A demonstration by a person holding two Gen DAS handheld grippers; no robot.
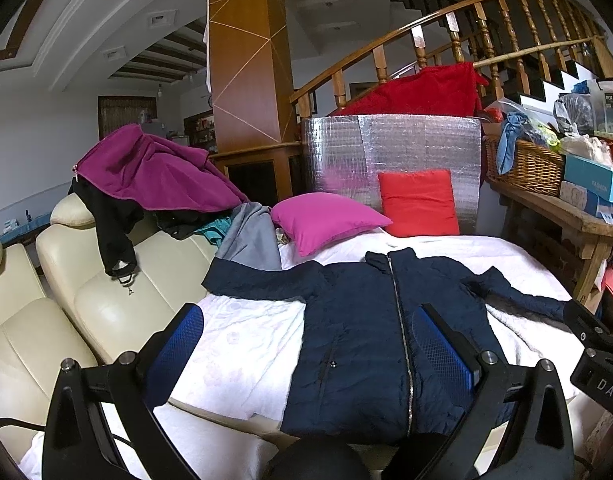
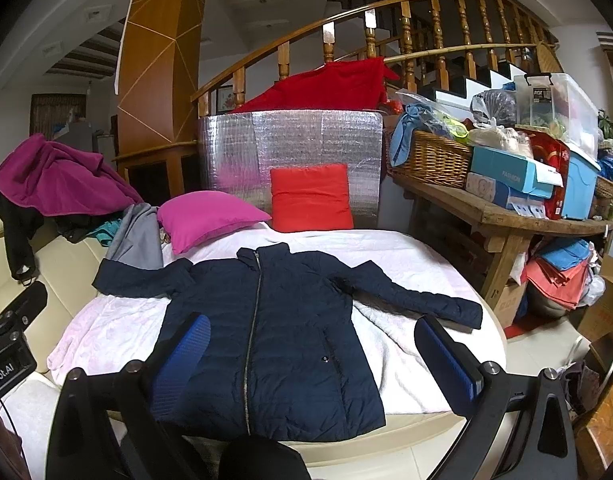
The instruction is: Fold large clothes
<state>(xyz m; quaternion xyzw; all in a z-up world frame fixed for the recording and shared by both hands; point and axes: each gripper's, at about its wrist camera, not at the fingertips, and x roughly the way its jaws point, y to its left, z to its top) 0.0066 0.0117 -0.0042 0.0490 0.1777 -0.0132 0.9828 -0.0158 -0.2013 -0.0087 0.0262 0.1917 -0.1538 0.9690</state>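
A navy quilted jacket (image 1: 370,332) lies flat and zipped, front up, on a white blanket (image 1: 242,344), sleeves spread to both sides. It also shows in the right wrist view (image 2: 282,328) on the same blanket (image 2: 114,332). My left gripper (image 1: 310,344) is open and empty, held above the jacket's lower left part. My right gripper (image 2: 312,352) is open and empty above the jacket's hem. The right gripper's body shows at the right edge of the left wrist view (image 1: 594,344).
A pink cushion (image 1: 326,220) and a red cushion (image 1: 420,202) lie behind the jacket. A purple garment pile (image 1: 154,176) sits on the cream sofa (image 1: 46,300). A silver foil panel (image 1: 390,152) stands behind. A wooden bench (image 2: 502,220) with basket and boxes stands right.
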